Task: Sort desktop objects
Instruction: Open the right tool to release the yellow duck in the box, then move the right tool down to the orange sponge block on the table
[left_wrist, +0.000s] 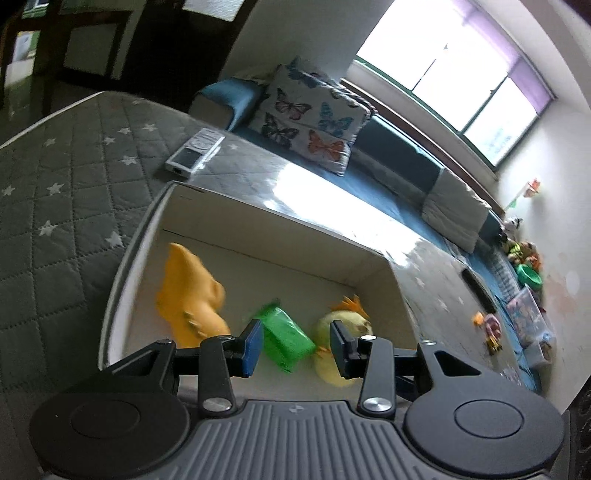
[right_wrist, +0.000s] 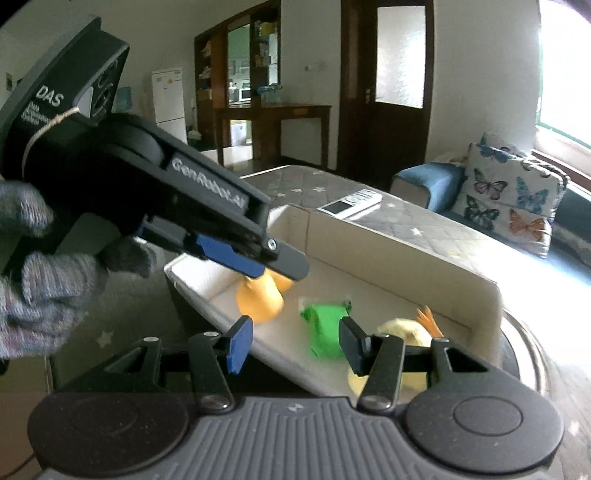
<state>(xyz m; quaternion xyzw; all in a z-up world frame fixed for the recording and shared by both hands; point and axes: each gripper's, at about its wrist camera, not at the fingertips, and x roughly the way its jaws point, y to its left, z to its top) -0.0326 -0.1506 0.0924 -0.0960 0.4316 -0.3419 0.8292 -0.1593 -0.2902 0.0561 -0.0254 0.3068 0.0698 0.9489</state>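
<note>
A white open box stands on the grey star-quilted table; it also shows in the right wrist view. Inside lie an orange toy, a green toy and a yellow chick toy with an orange crest. In the right wrist view they are the orange toy, the green toy and the chick. My left gripper is open and empty over the box, above the green toy; it also shows in the right wrist view. My right gripper is open and empty at the box's near wall.
A white remote control lies on the table beyond the box. A butterfly cushion sits on the blue sofa behind. Small toys lie at the table's far right. A gloved hand holds the left gripper.
</note>
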